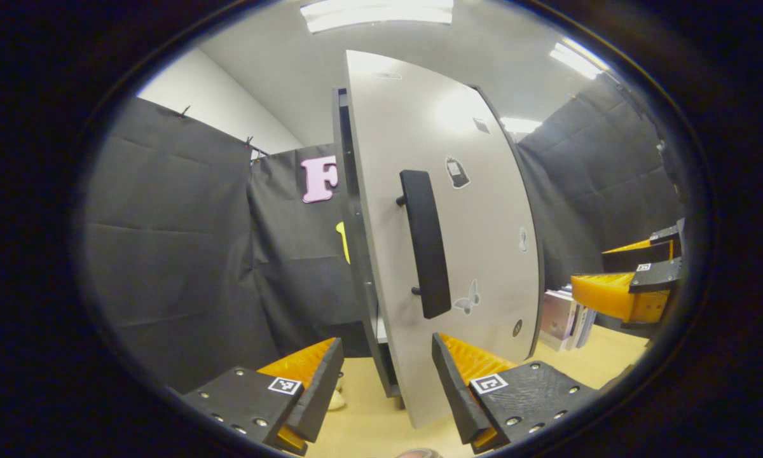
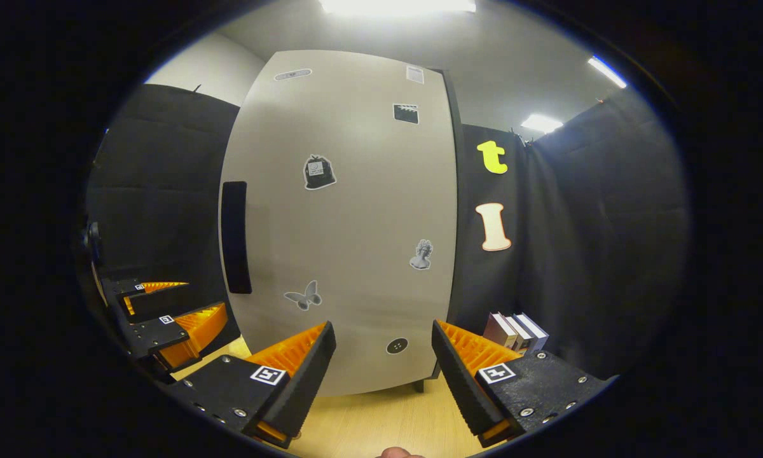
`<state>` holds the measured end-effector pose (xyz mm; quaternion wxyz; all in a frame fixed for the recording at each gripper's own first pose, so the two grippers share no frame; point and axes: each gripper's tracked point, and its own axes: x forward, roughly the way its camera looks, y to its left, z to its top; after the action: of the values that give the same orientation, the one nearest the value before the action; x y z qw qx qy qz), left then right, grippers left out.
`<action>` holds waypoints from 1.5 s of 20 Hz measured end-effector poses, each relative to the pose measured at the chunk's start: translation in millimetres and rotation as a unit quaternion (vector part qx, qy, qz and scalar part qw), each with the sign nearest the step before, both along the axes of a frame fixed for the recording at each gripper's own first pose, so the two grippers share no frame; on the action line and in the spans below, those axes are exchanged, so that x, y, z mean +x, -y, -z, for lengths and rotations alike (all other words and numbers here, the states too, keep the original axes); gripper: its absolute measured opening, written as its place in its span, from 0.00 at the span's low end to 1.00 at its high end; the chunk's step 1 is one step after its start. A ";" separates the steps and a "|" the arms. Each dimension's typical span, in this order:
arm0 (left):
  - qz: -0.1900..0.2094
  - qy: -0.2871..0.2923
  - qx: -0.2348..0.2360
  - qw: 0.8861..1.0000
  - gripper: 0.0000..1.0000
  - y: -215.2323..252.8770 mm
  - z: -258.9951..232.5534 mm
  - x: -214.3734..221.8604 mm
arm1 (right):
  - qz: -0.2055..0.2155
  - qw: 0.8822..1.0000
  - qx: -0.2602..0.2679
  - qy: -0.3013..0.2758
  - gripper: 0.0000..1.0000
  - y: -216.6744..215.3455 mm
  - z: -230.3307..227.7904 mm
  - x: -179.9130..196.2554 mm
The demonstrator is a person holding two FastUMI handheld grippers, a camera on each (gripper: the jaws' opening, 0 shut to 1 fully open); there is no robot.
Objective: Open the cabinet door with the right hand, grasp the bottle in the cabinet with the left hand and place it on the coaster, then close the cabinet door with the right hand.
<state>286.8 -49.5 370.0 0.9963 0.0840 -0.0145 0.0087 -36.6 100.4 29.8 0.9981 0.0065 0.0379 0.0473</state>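
A tall pale cabinet door (image 2: pixel 356 210) with several stickers faces me in the right gripper view, its black vertical handle (image 2: pixel 235 236) at the left edge. My right gripper (image 2: pixel 384 375) hangs open in front of the door's lower part, touching nothing. In the left gripper view I see the door (image 1: pixel 477 210) at an angle from its handle (image 1: pixel 426 245) side, lying against the dark cabinet body (image 1: pixel 355 222). My left gripper (image 1: pixel 388 394) is open and empty near the door's bottom corner. The inside of the cabinet is hidden.
The cabinet stands on a light wooden table (image 2: pixel 381 420). A few books (image 2: pixel 515 331) stand upright to the cabinet's right. A small pale object (image 1: pixel 337 399) lies on the table, partly behind my left finger. Black cloth walls surround the booth.
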 end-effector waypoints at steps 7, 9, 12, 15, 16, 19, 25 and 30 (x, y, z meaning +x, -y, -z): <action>0.014 -0.002 0.009 1.000 0.75 26.6 9.4 3.0 | 0.008 1.000 0.021 0.001 0.94 9.8 1.1 4.6; 0.015 -0.002 0.008 1.000 0.75 25.7 7.7 8.4 | 0.010 1.000 0.022 -0.003 0.94 12.9 5.1 5.3; 0.019 0.000 0.013 1.000 0.75 26.1 4.5 7.2 | 0.012 1.000 0.024 -0.006 0.94 11.7 7.4 5.1; 0.018 -0.005 0.007 1.000 0.78 25.8 5.3 6.1 | 0.011 1.000 0.025 -0.013 0.94 12.2 10.7 5.7; 0.017 -0.009 0.003 1.000 0.80 24.2 6.0 4.6 | 0.010 1.000 0.025 -0.012 0.94 11.2 10.3 5.7; 0.010 -0.012 -0.003 1.000 0.84 15.4 7.6 6.5 | 0.008 1.000 0.021 -0.006 0.94 12.7 5.8 4.1; 0.006 -0.006 -0.010 1.000 0.81 11.5 8.0 7.2 | 0.016 1.000 0.022 -0.009 0.94 15.6 6.3 -0.5; 0.008 -0.002 -0.013 1.000 0.81 11.7 5.4 4.7 | 0.017 1.000 0.022 -0.006 0.94 15.4 3.1 -2.2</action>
<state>291.5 -61.2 364.5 0.9974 0.0706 -0.0131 0.0010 -38.9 85.0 26.7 0.9982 0.0299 0.0431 0.0307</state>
